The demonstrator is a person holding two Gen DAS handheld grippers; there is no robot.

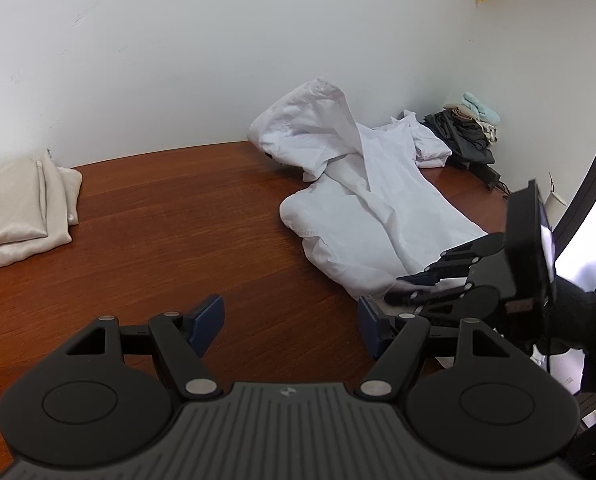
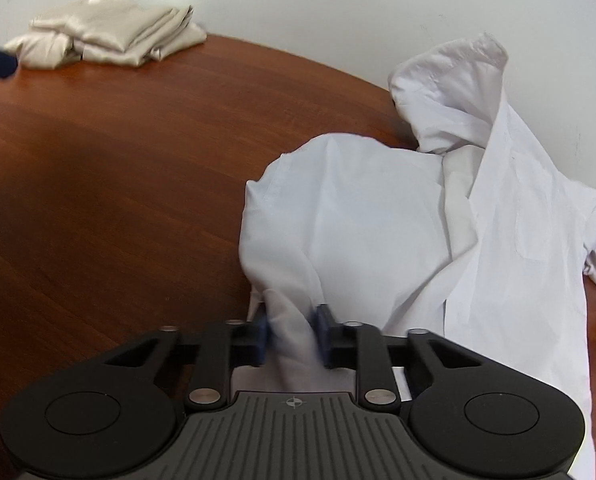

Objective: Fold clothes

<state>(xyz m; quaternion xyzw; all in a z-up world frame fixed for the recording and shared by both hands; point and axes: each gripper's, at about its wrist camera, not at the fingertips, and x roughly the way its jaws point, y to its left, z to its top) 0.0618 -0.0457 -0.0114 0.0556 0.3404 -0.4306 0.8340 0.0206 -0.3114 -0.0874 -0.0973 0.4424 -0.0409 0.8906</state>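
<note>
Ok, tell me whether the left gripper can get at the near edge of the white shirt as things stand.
Probably yes. The left gripper is open and empty, over bare table, and the white shirt lies just ahead to its right. The right gripper, pinching that hem, crowds the spot.

A white shirt [image 2: 397, 216] lies crumpled on the counter [image 2: 118, 160], collar end humped at one o'clock against the wall, hem bunched at six o'clock.

Two close, downward-tilted wrist views, both over the white shirt [image 1: 377, 208].
</note>
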